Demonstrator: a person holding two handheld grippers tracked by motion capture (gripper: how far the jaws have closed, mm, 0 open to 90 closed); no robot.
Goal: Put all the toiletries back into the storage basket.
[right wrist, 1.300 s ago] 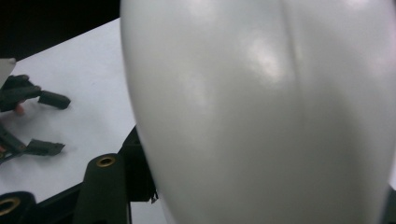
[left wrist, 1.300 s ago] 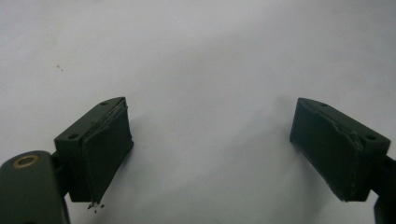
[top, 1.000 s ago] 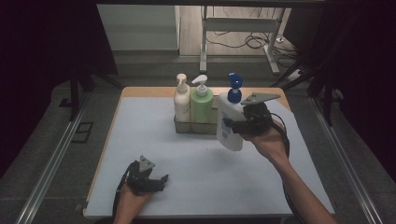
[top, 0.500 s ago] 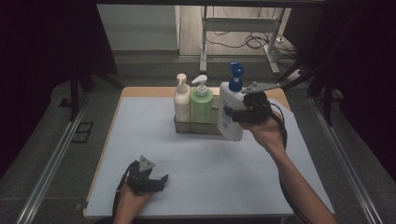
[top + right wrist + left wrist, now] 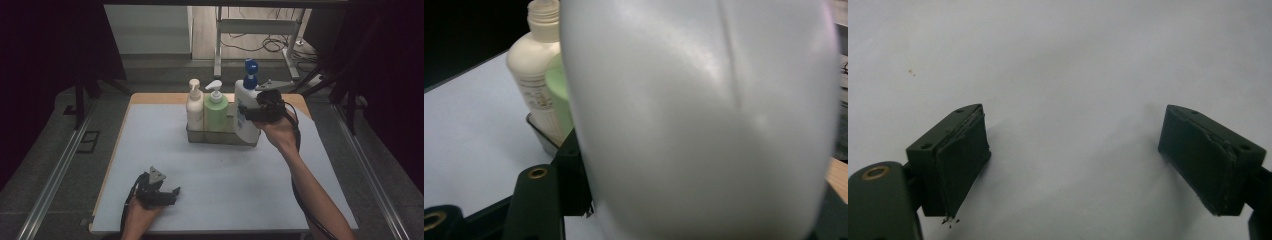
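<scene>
The right gripper (image 5: 250, 114) is clamped on the white pump bottle (image 5: 245, 112) at the right end of the wire caddy (image 5: 200, 134). Judged rigid, smooth and probably slippery; grip mid-body. The left gripper (image 5: 1073, 160) rests with jaws apart, well clear of the caddy.

A pale blue-grey mat covers the wooden worktop (image 5: 150, 99), whose bare tan edge shows along the far side. A shallow clear rectangular tray (image 5: 220, 136) sits directly on the mat toward that far edge. Well nearer than the tray, to its left, the left gripper (image 5: 167, 196) rests on the mat.
</scene>
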